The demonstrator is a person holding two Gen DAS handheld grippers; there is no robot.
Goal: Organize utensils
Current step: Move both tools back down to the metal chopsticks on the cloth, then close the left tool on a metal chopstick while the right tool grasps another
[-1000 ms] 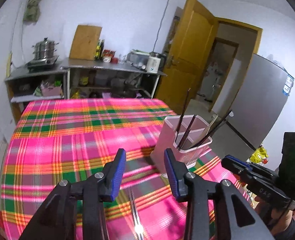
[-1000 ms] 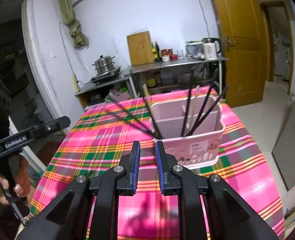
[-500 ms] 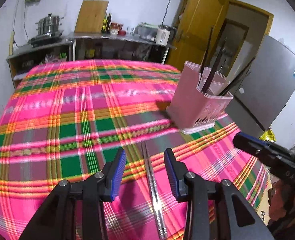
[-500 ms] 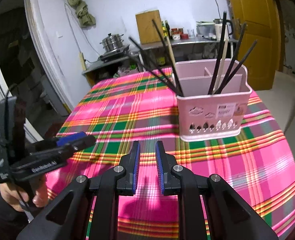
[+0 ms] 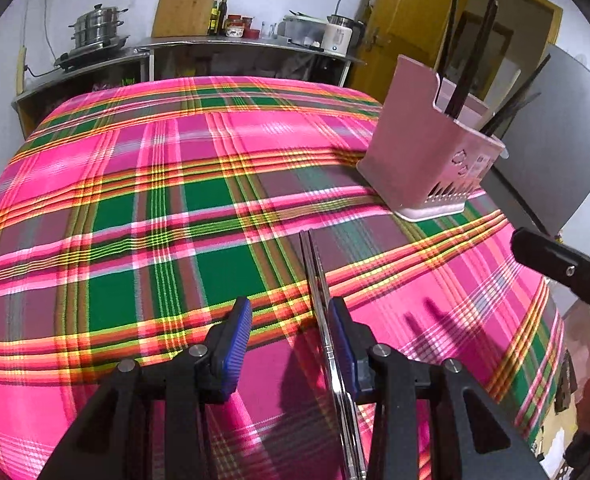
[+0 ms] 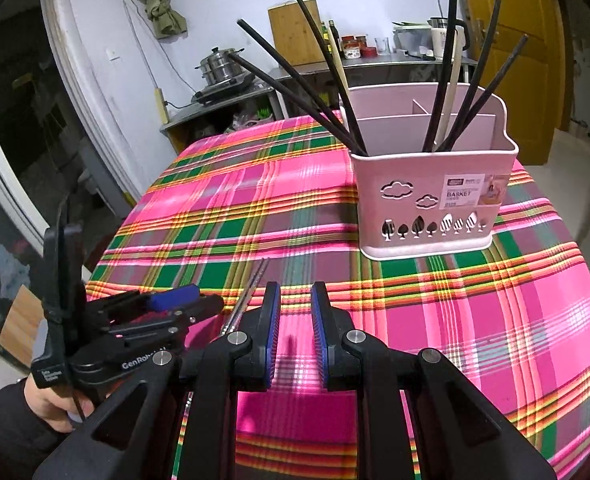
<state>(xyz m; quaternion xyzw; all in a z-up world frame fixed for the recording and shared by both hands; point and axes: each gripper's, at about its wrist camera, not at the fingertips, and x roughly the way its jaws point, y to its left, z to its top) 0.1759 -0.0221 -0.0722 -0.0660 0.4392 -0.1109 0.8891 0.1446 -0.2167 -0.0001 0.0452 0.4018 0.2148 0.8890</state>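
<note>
A pair of metal chopsticks lies on the plaid tablecloth, pointing toward a pink utensil basket. My left gripper hangs open low over the cloth, and the chopsticks run just inside its right finger without being pinched. In the right wrist view the basket holds several black chopsticks and pale ones. My right gripper has a narrow gap with nothing in it. The left gripper sits to its left beside the metal chopsticks.
The table's near edge curves down on the right. A steel counter with a pot, cutting board and kettle stands behind the table. A yellow door and grey fridge are at the right. A person's hand holds the left gripper.
Both grippers have sunk toward the table and tipped downward. The metal chopsticks now run close along the left gripper's right finger. Neither jaw gap has changed.
</note>
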